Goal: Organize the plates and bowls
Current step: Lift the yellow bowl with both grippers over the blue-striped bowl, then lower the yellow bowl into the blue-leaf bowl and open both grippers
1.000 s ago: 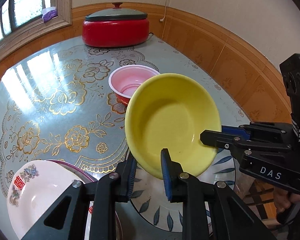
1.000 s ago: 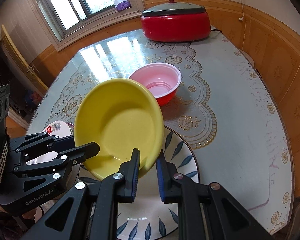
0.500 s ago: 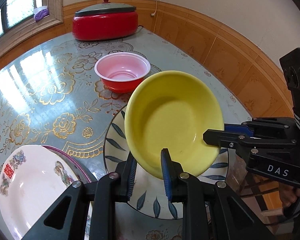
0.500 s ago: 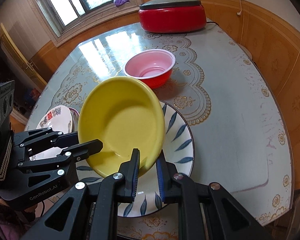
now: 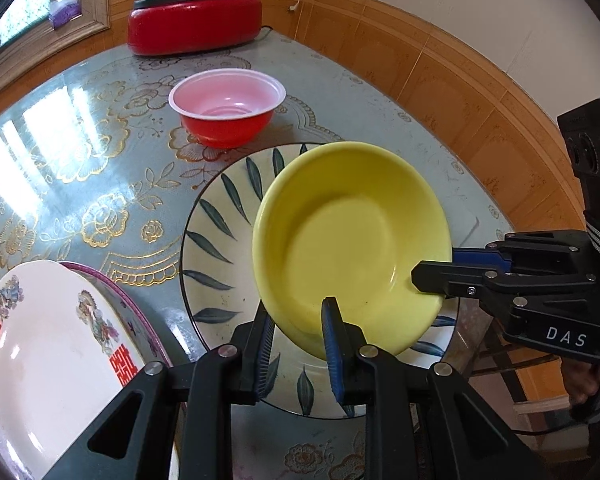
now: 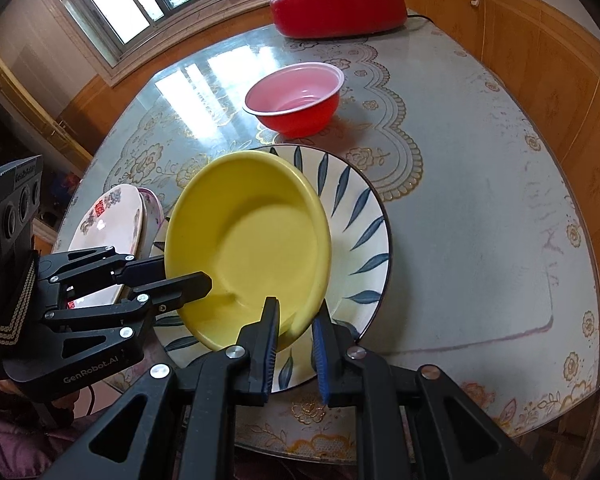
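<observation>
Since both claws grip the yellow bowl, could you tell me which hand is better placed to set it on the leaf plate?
Probably right: the right claw pinches the bowl at its lowest rim, nearest the plate. The left claw grips it too.

A yellow bowl (image 5: 350,240) is clamped at its rim by the left gripper (image 5: 296,330) and right gripper (image 5: 436,268). It is held tilted above a leaf-patterned plate (image 5: 224,248).

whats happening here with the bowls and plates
A person holds a shallow yellow bowl by its rim with both grippers, the left gripper and right gripper each clamped on it. The bowl is tilted above a large white plate with blue leaf pattern. A red plastic bowl sits beyond, and a stack of floral plates lies to the side.
</observation>
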{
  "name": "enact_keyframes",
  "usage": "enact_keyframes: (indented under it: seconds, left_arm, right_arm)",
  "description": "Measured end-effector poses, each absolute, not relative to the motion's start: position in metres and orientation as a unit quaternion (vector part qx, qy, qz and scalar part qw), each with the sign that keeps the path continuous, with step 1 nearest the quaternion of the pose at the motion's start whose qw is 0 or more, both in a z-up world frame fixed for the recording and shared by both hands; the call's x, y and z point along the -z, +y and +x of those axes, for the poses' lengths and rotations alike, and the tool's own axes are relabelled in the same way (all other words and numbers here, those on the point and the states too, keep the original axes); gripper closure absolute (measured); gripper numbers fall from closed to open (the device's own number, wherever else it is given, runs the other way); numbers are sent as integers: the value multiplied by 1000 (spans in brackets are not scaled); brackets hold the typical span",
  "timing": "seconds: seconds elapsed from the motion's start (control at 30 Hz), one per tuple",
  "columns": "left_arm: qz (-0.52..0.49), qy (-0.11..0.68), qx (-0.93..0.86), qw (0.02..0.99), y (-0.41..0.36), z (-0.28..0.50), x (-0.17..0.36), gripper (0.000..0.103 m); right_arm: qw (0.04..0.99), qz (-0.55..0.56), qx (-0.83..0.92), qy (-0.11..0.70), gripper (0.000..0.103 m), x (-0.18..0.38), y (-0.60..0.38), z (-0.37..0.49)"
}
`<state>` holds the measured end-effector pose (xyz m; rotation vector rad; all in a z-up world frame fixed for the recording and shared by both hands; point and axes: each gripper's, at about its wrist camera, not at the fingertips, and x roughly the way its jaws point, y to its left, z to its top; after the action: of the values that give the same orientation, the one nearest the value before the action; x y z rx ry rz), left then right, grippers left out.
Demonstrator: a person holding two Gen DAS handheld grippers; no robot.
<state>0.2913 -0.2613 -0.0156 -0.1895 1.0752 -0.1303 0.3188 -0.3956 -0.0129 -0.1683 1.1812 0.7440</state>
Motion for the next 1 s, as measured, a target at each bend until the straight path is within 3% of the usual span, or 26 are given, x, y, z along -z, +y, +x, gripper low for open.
enact_keyframes:
  seconds: [1.0]
  left_arm:
    - [-108, 502, 22, 858, -246, 291, 12, 77]
  right_arm:
    - [743, -139, -366, 543, 69, 25, -376, 322]
